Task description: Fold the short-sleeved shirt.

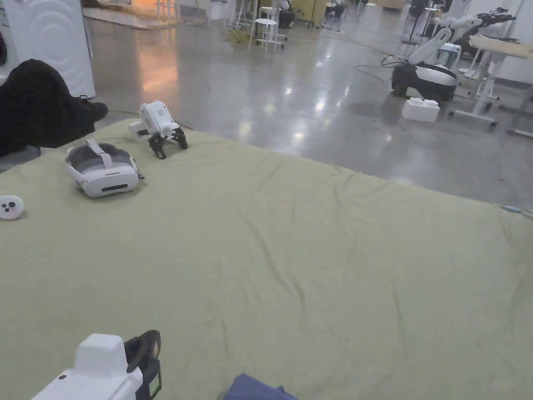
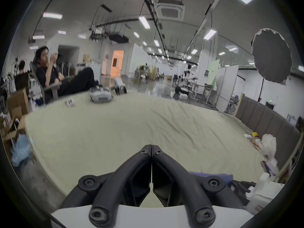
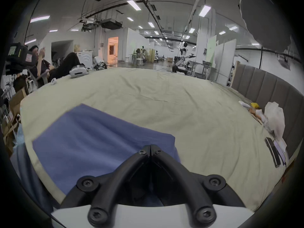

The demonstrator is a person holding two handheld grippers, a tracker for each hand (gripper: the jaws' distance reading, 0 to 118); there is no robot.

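the bed (image 1: 312, 250), spread with a pale green sheet, takes up most of the head view and carries everything in play; most of the sheet is bare, with faint creases running across it. the short-sleeved shirt (image 3: 92, 137) is the next largest thing: a blue garment lying on the near part of the bed, close to the person, with a straight far edge and soft wrinkles in the right gripper view. in the head view just a corner of it (image 1: 257, 390) peeks in at the bottom edge. it looks like a flat, roughly rectangular panel, so by judgement the fold is either well under way or the shirt has just been laid out; no sleeve or collar can be made out to settle that.

at the far left corner of the bed lie a white headset (image 1: 103, 171), a spare gripper (image 1: 162, 127) and a small white controller (image 1: 10, 207), all well apart from the shirt.

the left gripper (image 2: 151, 146) hovers over bare sheet with its jaws pressed together on nothing. the right gripper (image 3: 150, 146) sits over the near right part of the shirt, jaws also together; whether any cloth is pinched between the tips cannot be told, since the tips merely overlap the blue fabric in that view.

the next move likely calls for parting both jaws, lowering to an edge or corner of the shirt, and pinching one layer cleanly before carrying it over.

no containers worth noting stand on the bed; cardboard boxes (image 2: 17, 103) sit on the floor to the left, their contents unclear.
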